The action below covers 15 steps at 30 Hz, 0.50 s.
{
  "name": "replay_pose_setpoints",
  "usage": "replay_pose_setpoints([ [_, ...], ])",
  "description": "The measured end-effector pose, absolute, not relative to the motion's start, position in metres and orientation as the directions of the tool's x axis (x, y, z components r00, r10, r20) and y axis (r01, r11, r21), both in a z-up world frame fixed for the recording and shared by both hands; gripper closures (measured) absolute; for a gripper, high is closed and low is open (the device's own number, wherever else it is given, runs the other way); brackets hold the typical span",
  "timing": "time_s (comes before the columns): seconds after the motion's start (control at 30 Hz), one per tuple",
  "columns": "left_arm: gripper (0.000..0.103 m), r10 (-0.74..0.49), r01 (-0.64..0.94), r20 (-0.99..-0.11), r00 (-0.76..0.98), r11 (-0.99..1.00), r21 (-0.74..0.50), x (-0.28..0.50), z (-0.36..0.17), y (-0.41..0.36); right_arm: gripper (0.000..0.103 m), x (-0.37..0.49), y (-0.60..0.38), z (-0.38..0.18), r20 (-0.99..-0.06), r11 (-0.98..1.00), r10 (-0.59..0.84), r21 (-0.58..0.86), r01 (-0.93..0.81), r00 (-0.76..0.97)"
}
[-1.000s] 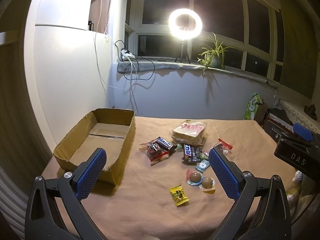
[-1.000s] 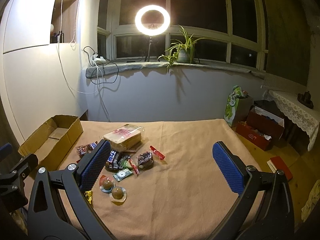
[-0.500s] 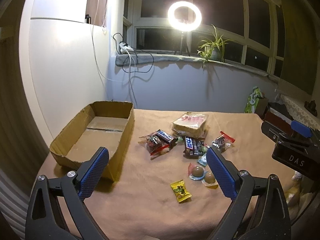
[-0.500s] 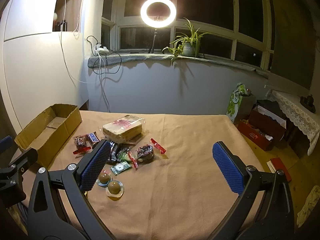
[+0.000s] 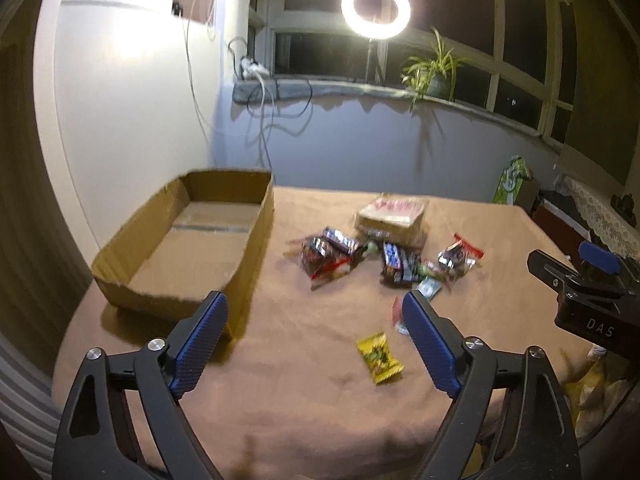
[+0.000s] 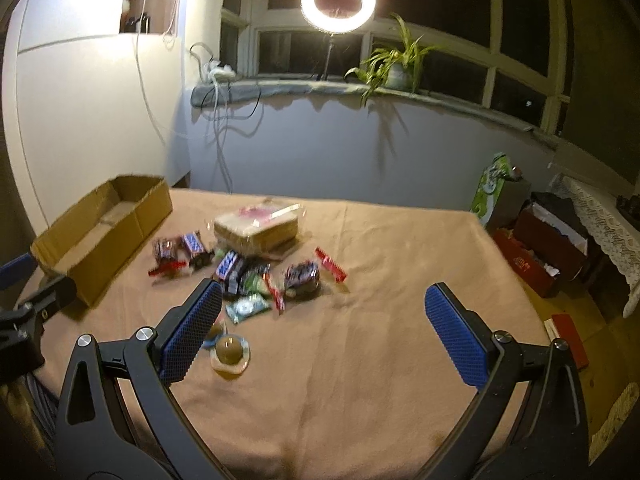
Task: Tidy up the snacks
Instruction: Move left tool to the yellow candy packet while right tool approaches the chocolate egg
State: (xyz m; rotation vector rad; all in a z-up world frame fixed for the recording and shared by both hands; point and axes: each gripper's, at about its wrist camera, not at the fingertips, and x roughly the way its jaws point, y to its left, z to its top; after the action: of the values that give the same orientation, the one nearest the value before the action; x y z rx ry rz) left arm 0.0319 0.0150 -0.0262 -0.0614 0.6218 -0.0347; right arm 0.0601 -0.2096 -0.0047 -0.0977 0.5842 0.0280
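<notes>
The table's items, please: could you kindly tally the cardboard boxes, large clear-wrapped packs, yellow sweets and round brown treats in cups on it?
Cardboard box: 1
Large clear-wrapped pack: 1
Yellow sweet: 1
Round brown treats in cups: 2, one partly hidden
Total: 5

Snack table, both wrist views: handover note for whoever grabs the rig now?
Left tongs: open, nothing between them; jaws have just been closing a little, above the tan tablecloth near the small yellow candy packet.
Right tongs: open, holding nothing, over bare cloth right of the pile.
Brown cardboard box: at the table's left, nothing in it.
Snacks: loose pile mid-table, with the clear-wrapped pack of tan biscuits behind, the dark chocolate bars in front, and two round brown sweets in clear cups nearest.
Done: nothing sorted yet.
Left: every snack, presumably into the box.
</notes>
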Motion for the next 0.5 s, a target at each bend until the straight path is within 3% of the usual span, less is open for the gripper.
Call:
replay_pose_setpoints([
  [0.33, 0.041, -0.151, 0.082, -0.676, 0.722, 0.988, -0.133, 0.038, -0.06, 0.011, 0.039, 0.075, -0.217, -0.056, -0.696, 0.989, 0.1, -0.011, -0.15, 0.711],
  [0.5, 0.051, -0.195, 0.118, -0.7, 0.687, 0.981, -0.157, 0.045, -0.071, -0.003, 0.048, 0.083, -0.208, -0.071, -0.737, 0.978, 0.164, 0.035, -0.205, 0.656],
])
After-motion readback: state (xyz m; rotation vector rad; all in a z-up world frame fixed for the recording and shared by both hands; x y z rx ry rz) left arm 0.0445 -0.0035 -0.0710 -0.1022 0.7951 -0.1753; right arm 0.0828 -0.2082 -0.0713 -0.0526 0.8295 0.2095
